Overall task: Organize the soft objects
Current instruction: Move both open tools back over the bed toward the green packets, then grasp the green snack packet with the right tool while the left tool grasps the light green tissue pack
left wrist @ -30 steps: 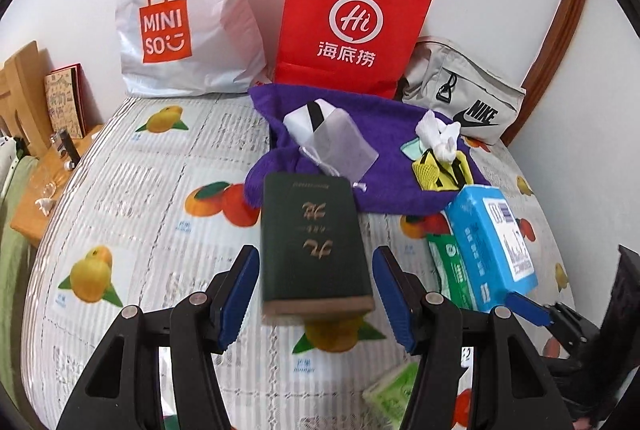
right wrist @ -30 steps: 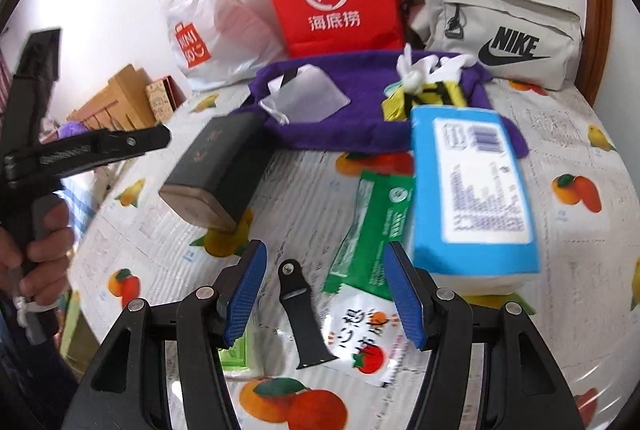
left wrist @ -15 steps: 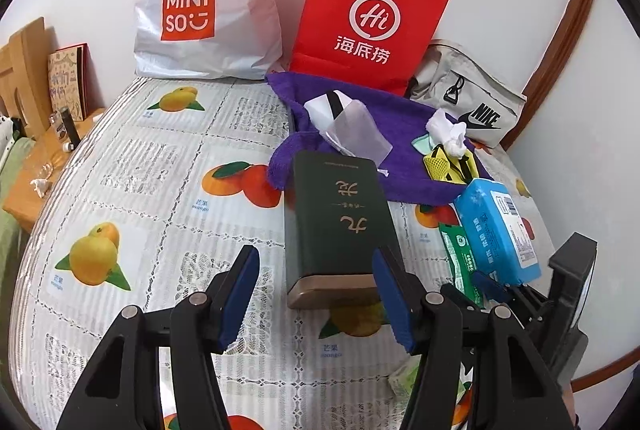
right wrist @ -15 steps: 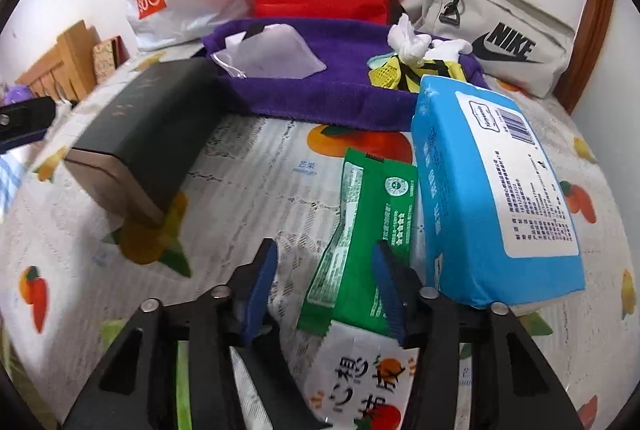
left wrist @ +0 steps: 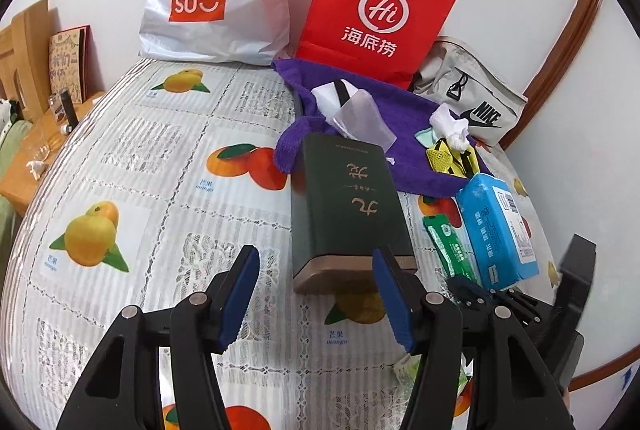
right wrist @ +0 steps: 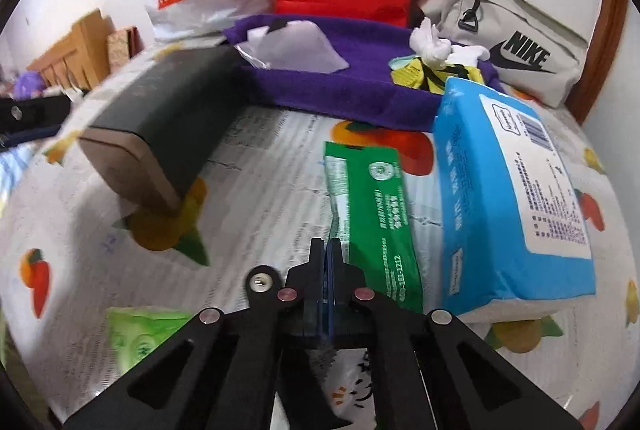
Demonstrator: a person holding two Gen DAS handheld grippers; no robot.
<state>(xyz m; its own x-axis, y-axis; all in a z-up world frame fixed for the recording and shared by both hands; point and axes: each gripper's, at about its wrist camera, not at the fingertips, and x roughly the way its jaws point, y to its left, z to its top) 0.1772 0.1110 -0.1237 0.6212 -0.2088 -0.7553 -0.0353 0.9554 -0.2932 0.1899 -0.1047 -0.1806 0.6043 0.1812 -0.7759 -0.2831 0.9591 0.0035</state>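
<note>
Left hand-held gripper [left wrist: 316,294] released near dark green box [left wrist: 346,202], right hand-held gripper [right wrist: 327,250] just clenched, nothing visibly held

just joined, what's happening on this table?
A person is sorting packets on a fruit-print tablecloth with two handheld grippers. The left gripper is open in front of a dark green box, not gripping it. The right gripper has just closed, jaws together beside a green packet; nothing visibly held. A blue tissue pack lies alongside.
</note>
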